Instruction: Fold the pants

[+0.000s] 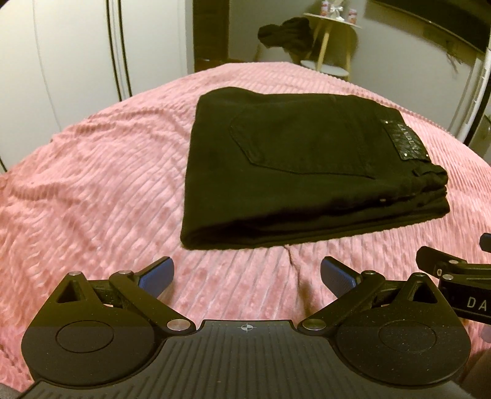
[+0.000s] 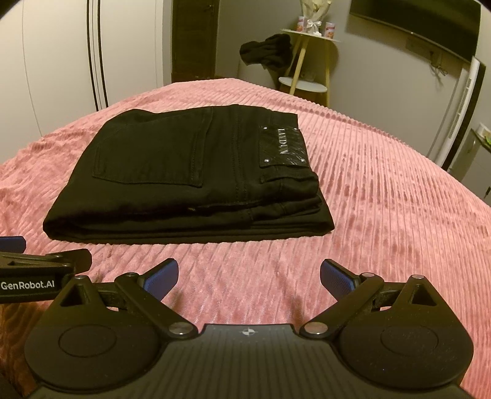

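The black pants (image 1: 300, 165) lie folded into a thick rectangle on the pink ribbed bedspread (image 1: 92, 190), back pocket and leather waistband patch facing up. They also show in the right wrist view (image 2: 184, 178). My left gripper (image 1: 247, 276) is open and empty, hovering just in front of the stack's near edge. My right gripper (image 2: 249, 277) is open and empty too, just short of the stack. Each gripper shows at the edge of the other's view, side by side: the right one (image 1: 454, 270), the left one (image 2: 43, 264).
The bedspread (image 2: 383, 214) covers the whole bed. Beyond the far edge stand a small round side table (image 2: 310, 61) with cans on top and dark clothing (image 2: 270, 52) draped beside it. White wardrobe doors (image 1: 61, 46) are on the left, a wall-mounted screen (image 2: 414, 21) on the right.
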The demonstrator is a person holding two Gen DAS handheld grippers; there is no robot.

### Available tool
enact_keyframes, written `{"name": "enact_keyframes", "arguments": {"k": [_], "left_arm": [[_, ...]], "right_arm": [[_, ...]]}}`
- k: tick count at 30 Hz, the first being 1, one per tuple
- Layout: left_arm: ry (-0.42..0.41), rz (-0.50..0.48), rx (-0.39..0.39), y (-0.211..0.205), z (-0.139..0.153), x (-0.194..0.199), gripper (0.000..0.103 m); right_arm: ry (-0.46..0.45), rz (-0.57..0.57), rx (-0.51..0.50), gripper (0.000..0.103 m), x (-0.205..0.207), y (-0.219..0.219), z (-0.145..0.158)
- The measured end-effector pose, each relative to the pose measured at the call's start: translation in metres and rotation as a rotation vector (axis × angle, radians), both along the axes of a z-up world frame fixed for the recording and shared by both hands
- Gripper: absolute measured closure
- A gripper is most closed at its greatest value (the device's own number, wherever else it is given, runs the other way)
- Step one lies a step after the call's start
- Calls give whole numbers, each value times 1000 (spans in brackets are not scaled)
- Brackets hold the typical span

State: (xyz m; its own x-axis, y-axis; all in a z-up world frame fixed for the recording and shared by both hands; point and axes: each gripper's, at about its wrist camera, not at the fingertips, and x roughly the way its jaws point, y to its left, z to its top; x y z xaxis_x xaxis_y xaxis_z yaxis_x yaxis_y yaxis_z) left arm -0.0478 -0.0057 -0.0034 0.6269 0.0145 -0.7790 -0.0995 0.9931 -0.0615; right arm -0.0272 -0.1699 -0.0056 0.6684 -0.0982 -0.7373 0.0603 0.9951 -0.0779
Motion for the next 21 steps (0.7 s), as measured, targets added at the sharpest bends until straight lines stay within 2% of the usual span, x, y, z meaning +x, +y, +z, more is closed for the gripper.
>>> {"name": "enact_keyframes", "arguments": {"k": [21], "left_arm": [[6, 8, -15, 1, 0, 0, 0]], "right_arm": [[-5, -4, 5, 4, -1, 0, 1]]}}
